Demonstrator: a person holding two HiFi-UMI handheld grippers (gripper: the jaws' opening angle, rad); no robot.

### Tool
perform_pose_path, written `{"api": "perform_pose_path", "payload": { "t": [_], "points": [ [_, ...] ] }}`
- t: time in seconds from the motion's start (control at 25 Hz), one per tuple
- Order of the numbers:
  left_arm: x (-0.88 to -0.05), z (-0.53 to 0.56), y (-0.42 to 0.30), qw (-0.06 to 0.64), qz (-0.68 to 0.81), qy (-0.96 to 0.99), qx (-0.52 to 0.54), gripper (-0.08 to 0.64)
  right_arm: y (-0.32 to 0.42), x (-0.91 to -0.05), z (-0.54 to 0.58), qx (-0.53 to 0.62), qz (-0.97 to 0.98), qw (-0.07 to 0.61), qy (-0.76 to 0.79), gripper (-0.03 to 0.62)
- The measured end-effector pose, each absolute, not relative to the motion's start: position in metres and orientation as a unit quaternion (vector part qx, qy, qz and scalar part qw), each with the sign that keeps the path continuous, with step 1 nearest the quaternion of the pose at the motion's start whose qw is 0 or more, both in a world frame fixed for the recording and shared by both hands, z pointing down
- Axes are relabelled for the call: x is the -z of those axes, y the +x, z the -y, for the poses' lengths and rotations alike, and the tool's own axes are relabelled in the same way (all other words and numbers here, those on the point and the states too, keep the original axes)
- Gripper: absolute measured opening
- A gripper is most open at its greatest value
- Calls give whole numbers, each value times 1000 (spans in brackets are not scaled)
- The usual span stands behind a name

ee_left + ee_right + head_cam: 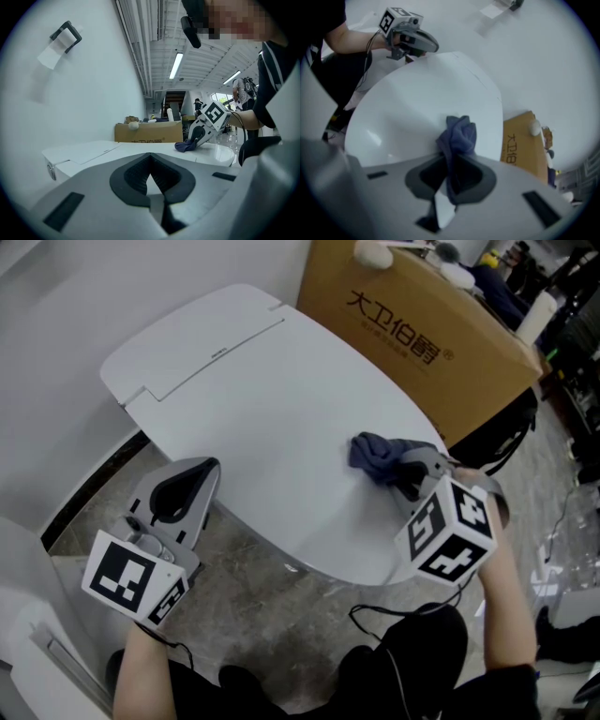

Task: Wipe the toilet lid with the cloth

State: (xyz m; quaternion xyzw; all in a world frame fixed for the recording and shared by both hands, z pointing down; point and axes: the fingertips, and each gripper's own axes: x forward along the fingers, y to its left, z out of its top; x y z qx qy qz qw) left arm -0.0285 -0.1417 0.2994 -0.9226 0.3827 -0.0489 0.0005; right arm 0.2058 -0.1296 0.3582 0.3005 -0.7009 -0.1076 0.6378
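Crumpled dark-blue fabric cloth (375,454) on front right of glossy white plastic toilet lid (262,399), pinched by right gripper (411,474). Likely soft, light, slippery; best held mid-bunch. Left gripper (206,472) closed, empty.

Glossy, seemingly plastic lid (281,427); soft cloth (375,457)

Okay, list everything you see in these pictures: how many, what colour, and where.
toilet lid: one, white, closed, middle of the head view
cloth: one, dark blue, bunched on the lid's right part
cardboard box: one, brown, behind the toilet
paper holder: one, dark, on the white wall, white paper hanging from it
left tool: one, grey with a marker cube, shut and empty, by the lid's near left edge
right tool: one, grey with a marker cube, shut on the cloth
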Motion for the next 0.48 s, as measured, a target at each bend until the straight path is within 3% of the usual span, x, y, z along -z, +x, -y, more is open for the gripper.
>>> {"api": "perform_pose_path", "payload": {
  "t": [0.48],
  "points": [
    [-302, 136, -17, 3, -372, -927, 56, 12, 186, -355, 86, 112, 723, 623, 275, 67]
  ]
}}
